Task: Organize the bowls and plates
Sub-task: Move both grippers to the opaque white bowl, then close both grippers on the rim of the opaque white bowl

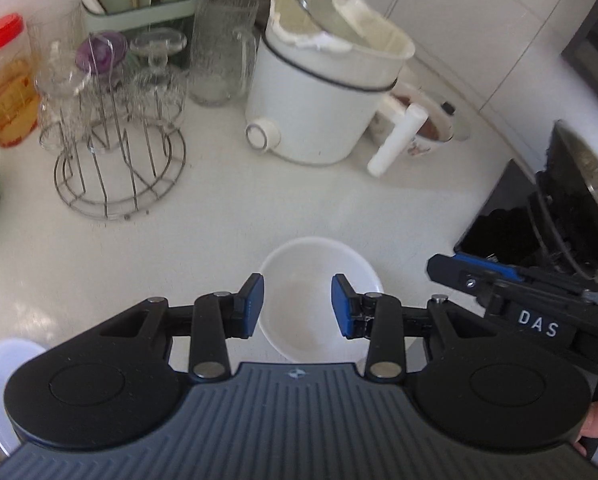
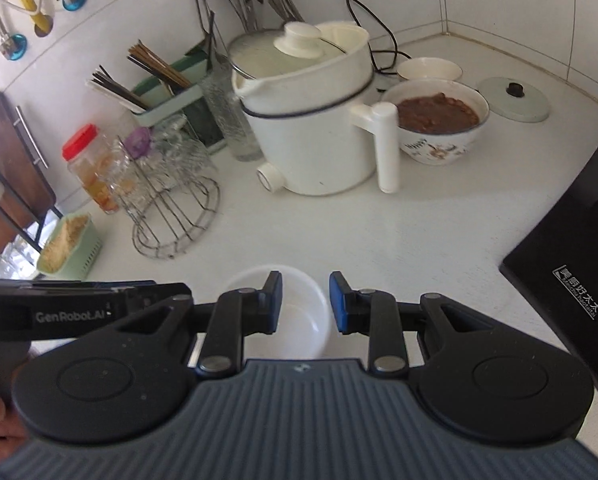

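Note:
A white empty bowl point(image 1: 319, 280) sits on the white counter, just below and ahead of my left gripper point(image 1: 297, 306). The left jaws stand apart with nothing pressed between them. In the right wrist view the same bowl point(image 2: 295, 320) lies under my right gripper point(image 2: 305, 304), whose blue pads are also apart and hold nothing. Both grippers hang close together over the bowl; a finger point(image 1: 479, 274) of the right one shows at the right of the left wrist view. A white plate point(image 1: 3, 380) lies at the lower left counter edge.
Behind stand a white electric pot point(image 2: 315, 136), a wire rack of glasses point(image 1: 115, 152), a red-lidded jar point(image 1: 7, 84), a chopstick holder point(image 2: 167, 96) and a bowl of brown food point(image 2: 439, 120). A black cooktop point(image 2: 571, 240) is at right, with a pan point(image 1: 583, 196) on it.

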`<state>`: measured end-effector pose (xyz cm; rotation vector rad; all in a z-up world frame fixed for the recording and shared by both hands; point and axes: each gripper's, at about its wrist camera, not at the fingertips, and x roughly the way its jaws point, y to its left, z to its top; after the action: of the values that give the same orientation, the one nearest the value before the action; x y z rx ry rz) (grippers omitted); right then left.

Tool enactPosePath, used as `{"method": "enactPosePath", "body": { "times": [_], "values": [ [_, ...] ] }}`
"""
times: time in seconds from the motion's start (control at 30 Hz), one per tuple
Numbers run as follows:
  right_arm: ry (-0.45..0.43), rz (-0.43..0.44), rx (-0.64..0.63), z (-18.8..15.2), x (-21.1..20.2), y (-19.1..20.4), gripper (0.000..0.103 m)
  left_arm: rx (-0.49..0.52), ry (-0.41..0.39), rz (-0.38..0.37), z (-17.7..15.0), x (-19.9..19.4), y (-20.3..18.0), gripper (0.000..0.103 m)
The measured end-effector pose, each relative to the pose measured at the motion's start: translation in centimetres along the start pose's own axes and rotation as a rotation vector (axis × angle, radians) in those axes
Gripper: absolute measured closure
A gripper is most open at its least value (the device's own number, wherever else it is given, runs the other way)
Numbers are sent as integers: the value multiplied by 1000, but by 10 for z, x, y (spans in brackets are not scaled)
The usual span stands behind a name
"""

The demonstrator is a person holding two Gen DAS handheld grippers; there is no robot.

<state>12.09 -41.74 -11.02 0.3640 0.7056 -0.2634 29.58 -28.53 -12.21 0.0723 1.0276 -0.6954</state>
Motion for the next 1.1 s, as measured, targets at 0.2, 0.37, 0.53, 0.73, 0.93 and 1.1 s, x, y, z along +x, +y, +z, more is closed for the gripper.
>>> {"method": "enactPosePath", "body": {
  "times": [0.2, 0.37, 0.53, 0.73, 0.93, 1.1],
  "values": [
    [2, -40, 38, -15, 12, -24, 61, 39, -7, 1, -13, 20, -22, 41],
    [27, 13, 41, -22, 27, -31, 62, 2, -2, 66, -15, 33, -17, 41],
    [44, 87, 13, -28, 40, -23, 62, 4, 1, 123, -17, 44, -12, 41],
    [77, 83, 8, -35, 62, -17, 63, -89, 59, 128, -24, 66, 1, 54],
    [110, 109, 20, -44, 76, -17, 76, -180, 75, 119, -34, 71, 12, 75],
    [116, 136, 15, -49, 75, -15, 82, -214, 55, 139, -38, 66, 12, 87]
  ]
}}
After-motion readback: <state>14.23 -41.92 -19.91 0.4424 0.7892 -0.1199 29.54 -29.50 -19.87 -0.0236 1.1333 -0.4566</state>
